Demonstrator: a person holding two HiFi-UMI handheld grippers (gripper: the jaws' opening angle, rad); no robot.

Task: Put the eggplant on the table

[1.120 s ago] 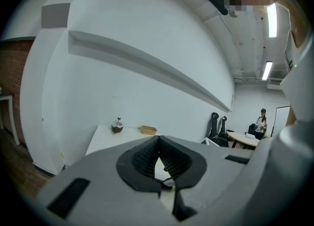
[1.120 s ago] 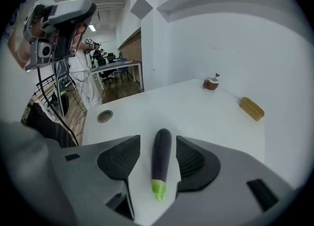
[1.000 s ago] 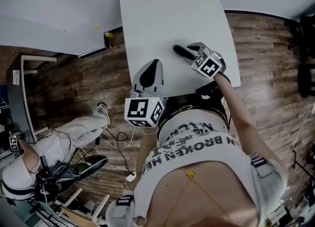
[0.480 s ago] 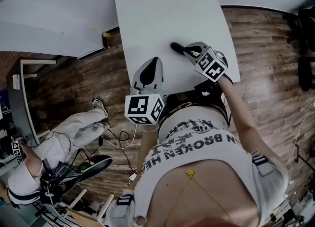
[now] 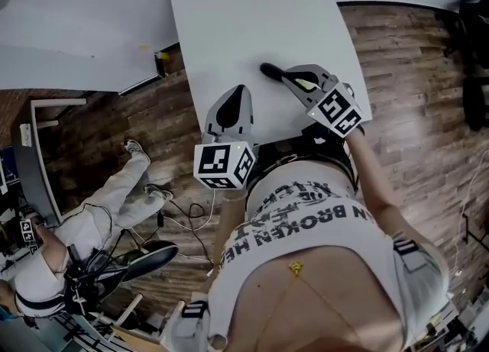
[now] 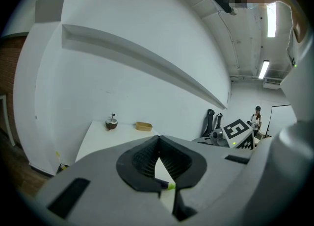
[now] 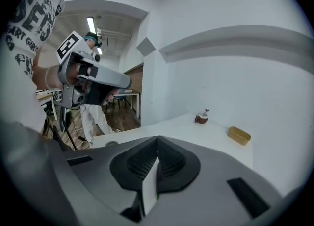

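White table (image 5: 244,22): eggplant (image 5: 269,71) lies on it, just beside the tip of the right gripper (image 5: 289,75), whose jaws have just been closing, nothing between them. Left gripper (image 5: 243,91) is likewise clenched and empty. The right gripper is best lifted straight clear, lest the eggplant roll.
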